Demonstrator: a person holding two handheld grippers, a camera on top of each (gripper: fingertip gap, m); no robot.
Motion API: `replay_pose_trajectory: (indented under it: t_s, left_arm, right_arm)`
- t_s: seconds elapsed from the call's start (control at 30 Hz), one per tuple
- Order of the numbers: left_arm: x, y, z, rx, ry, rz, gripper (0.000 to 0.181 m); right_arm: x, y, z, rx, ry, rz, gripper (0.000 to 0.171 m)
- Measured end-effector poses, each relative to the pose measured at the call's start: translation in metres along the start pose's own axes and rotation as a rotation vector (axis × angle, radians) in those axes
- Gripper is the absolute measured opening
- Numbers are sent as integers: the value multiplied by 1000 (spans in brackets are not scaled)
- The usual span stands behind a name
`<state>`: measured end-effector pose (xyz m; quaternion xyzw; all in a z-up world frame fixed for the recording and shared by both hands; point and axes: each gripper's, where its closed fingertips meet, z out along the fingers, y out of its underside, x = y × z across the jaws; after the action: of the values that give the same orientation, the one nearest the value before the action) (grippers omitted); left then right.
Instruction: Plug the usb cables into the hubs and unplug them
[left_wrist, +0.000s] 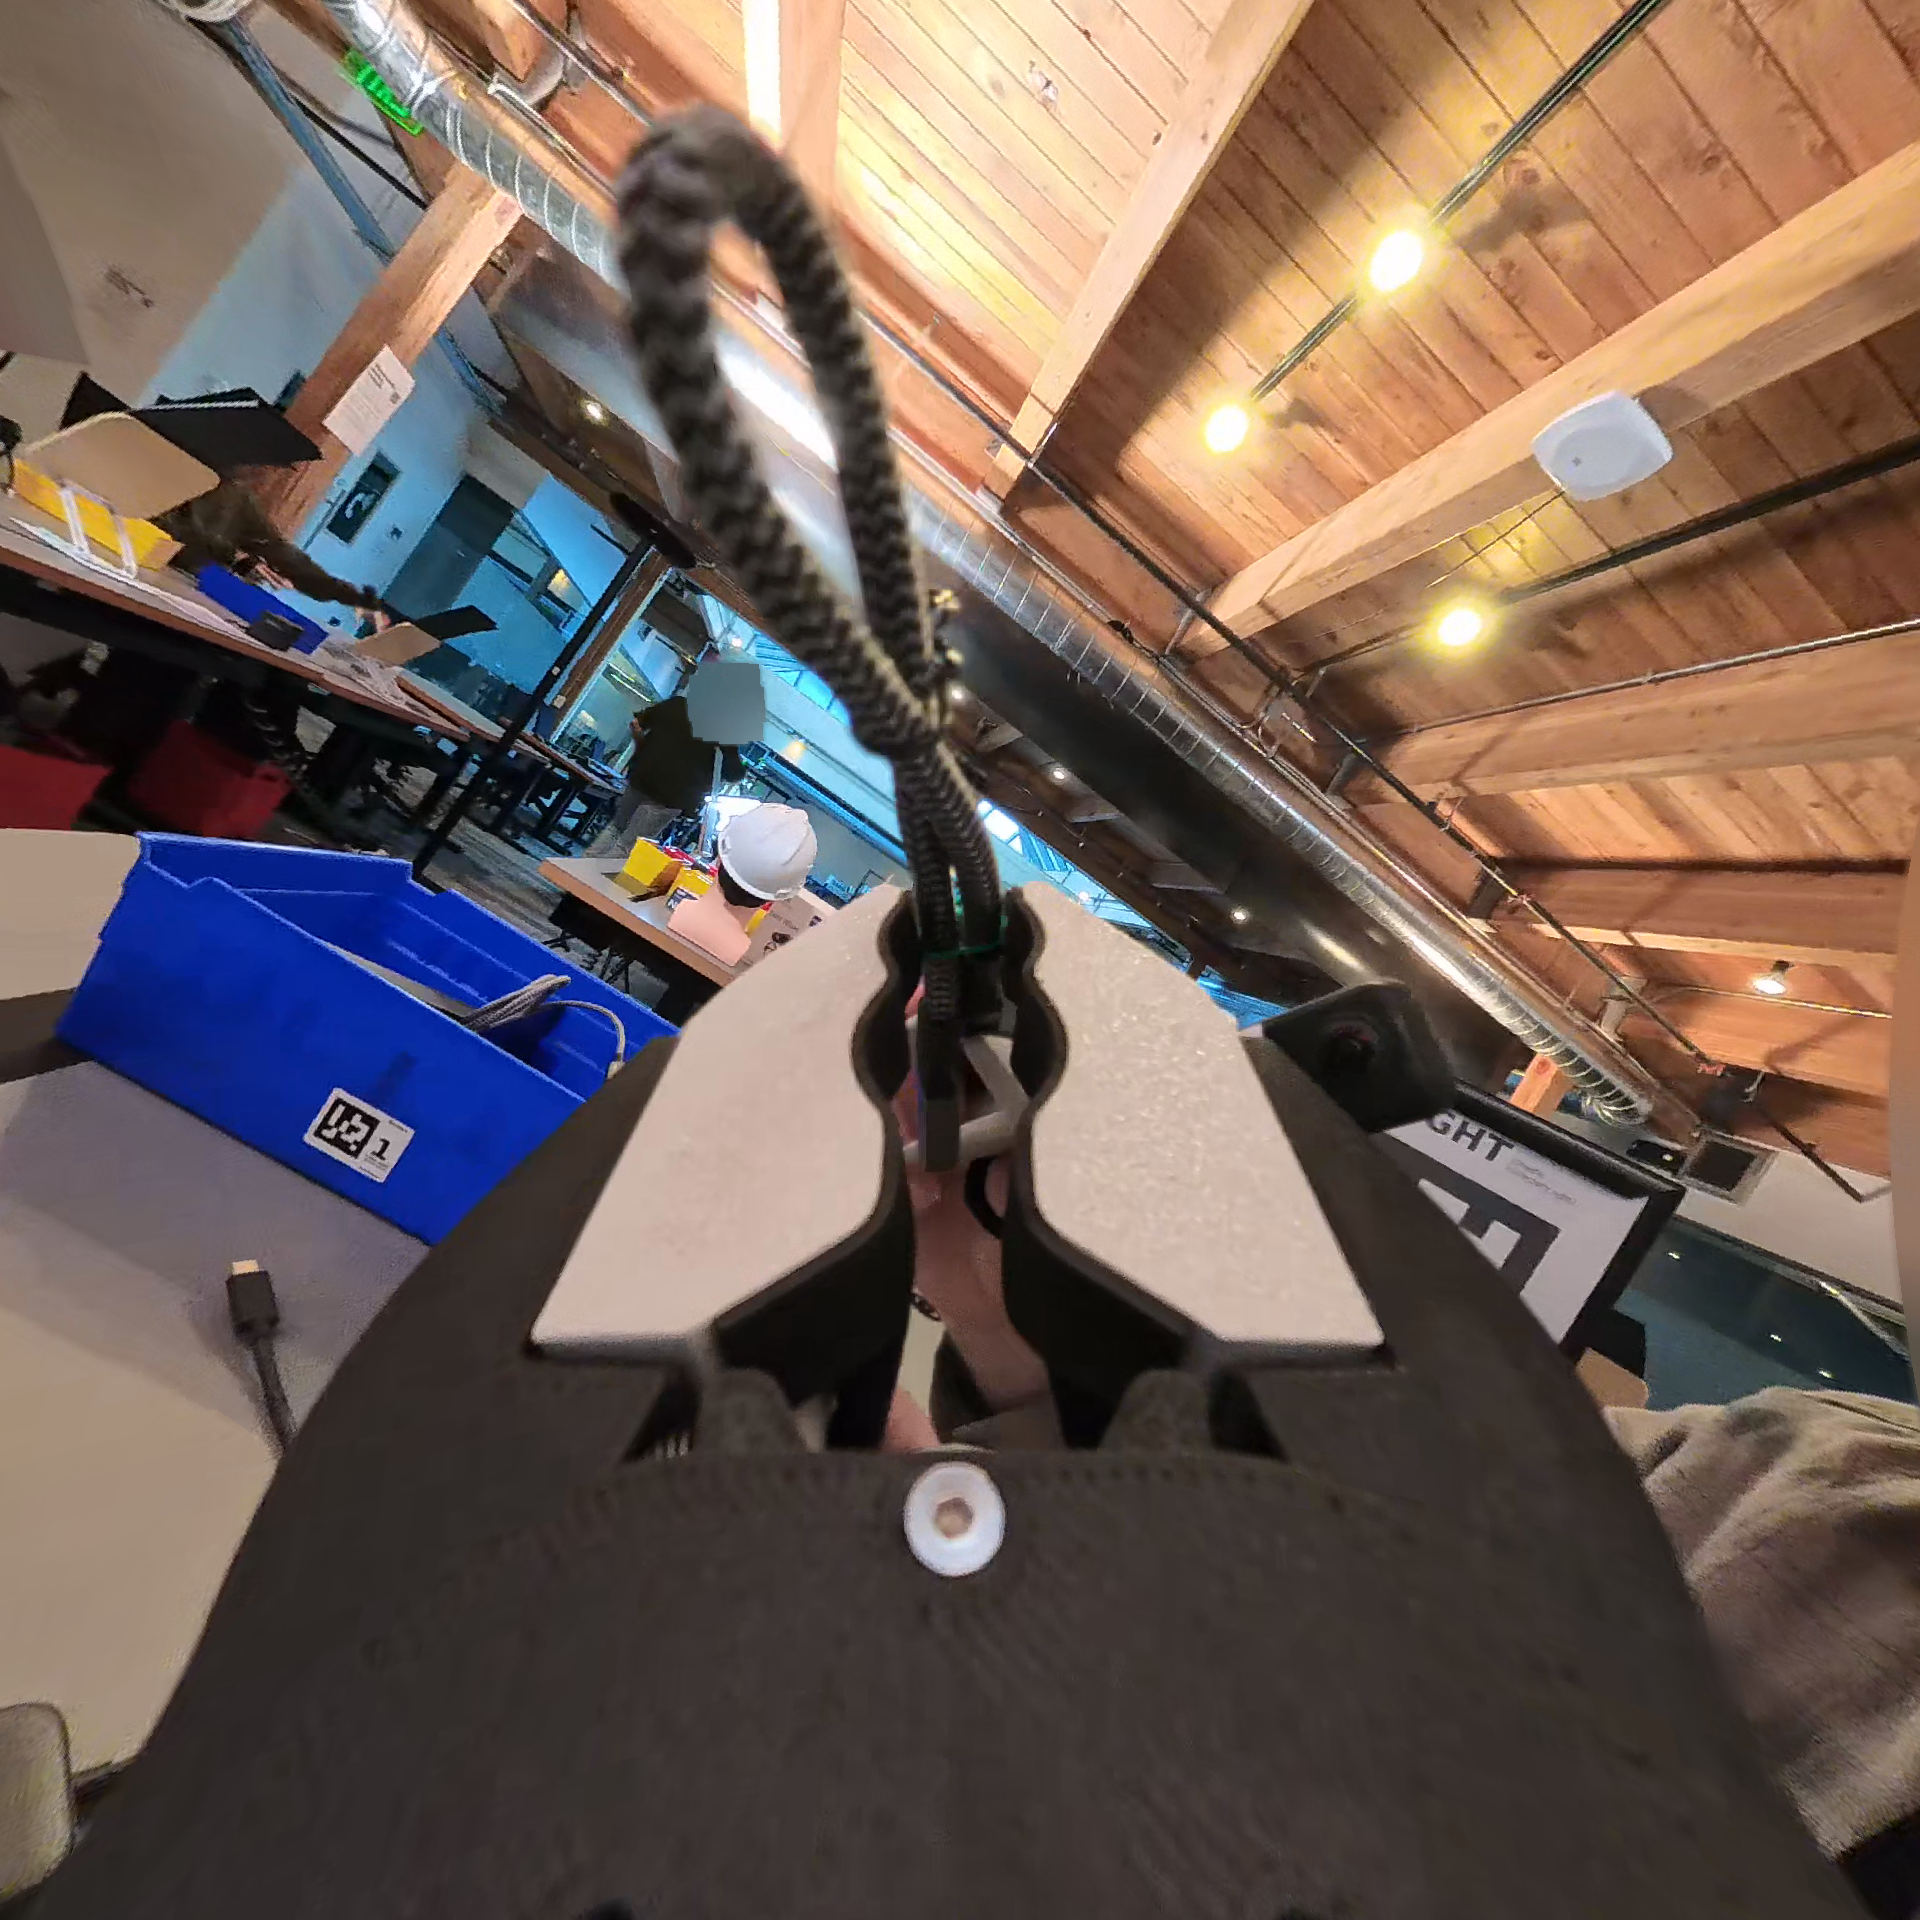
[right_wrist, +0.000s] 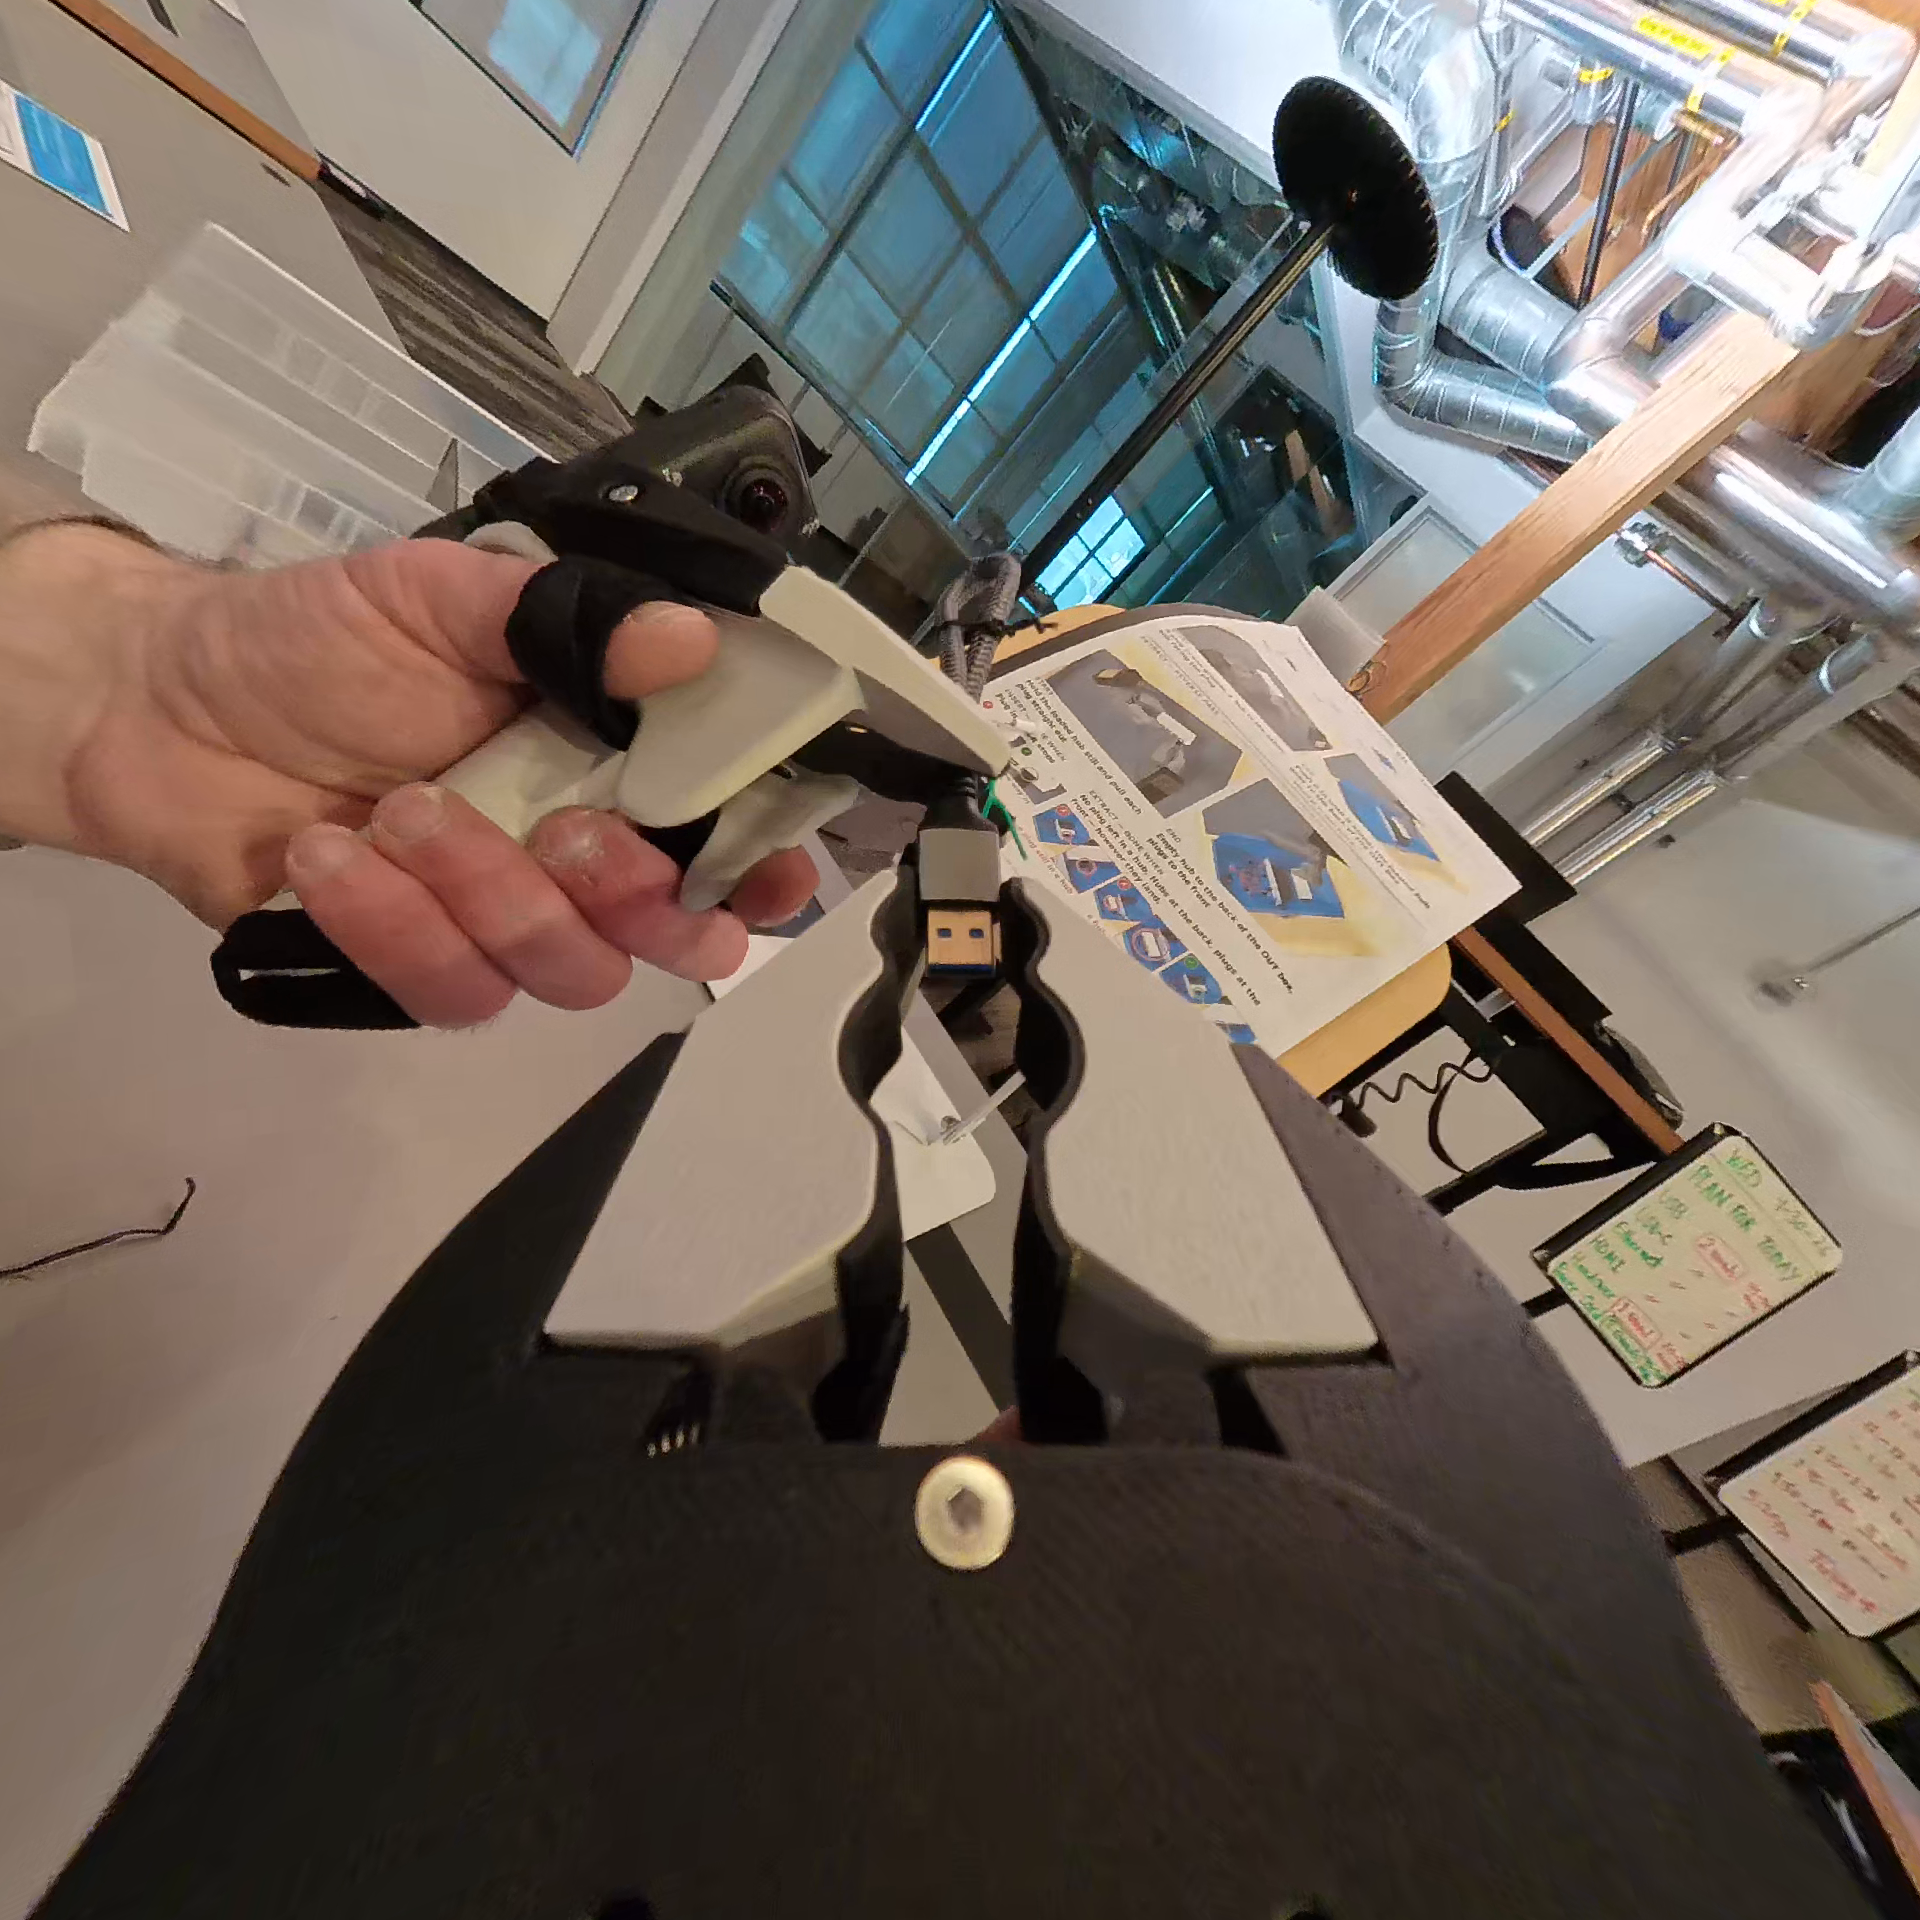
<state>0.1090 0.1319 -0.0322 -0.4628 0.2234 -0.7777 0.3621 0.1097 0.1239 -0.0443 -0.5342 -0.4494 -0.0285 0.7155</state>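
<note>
Left claw (left_wrist: 961, 997) narrow, clamped on a doubled braided cable (left_wrist: 769, 499) near a green tie; the loop rises toward the ceiling in the left wrist view. Plug (right_wrist: 961, 904) hangs below that claw, metal tongue with blue insert pointing down, seen from the right wrist view. Person's hand (right_wrist: 395, 769) works the left claw's handle.

Right claw (right_wrist: 961, 956) partly open, not gripping. Plug tip sits in the gap between its fingertips; cannot tell if it touches either pad.

No hub visible in either view. Blue bin (left_wrist: 312, 997) stands on the desk (left_wrist: 125, 1351) to the left, a grey cable end lying in it. A second small plug (left_wrist: 249, 1304) lies loose on the desk in front of the bin. Printed sheet (right_wrist: 1247, 790) propped behind the plug.

Judgement: looks like a handover or regrip in mid-air, so the plug body can be held instead of the cord.

Doing it well:
- Close the right claw on the grey plug housing, not the metal tongue, leaving the tongue free for insertion.
- Square the flat faces to the pads so the plug cannot twist.
- Release the left claw only once the right grip is firm.
- Mind the stiff loop; it may spring and turn the plug.
</note>
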Motion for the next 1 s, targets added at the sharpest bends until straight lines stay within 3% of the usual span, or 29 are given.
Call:
replay_pose_trajectory:
  t_s: [0.1, 0.13, 0.2, 0.4, 0.47, 0.53, 0.67, 0.8, 1.0]
  left_arm:
    - [0, 0, 1, -30, -13, 80, 20]
    - [-3, -2, 0, -38, -44, 135, 34]
    - [-9, 0, -3, -109, -88, 302, 36]
    - [7, 1, -6, -295, -240, 1149, 39]
    - [16, 9, -5, -385, -274, 1456, 37]
    - [16, 22, -5, -528, -298, 1643, 33]
    - [-14, 48, -19, -840, -326, 1809, 30]
    - [-26, 61, -28, -956, -301, 1862, 23]
    - [-44, 69, -36, -1077, -334, 1948, 35]
  right_arm:
    - [4, 1, -2, -8, -20, 48, 13]
    - [10, 2, -4, -13, -14, 88, 12]
    - [23, 8, -8, -22, -25, 198, 12]
    - [28, 31, -21, -45, -266, 618, 13]
    - [14, 37, -26, -72, -366, 625, 13]
    - [1, 40, -28, -99, -407, 524, 13]
    - [-23, 37, -27, -174, -489, 476, 13]
    - [-39, 39, -28, -224, -582, 554, 13]
    - [-44, 33, -24, -175, -620, 815, 13]
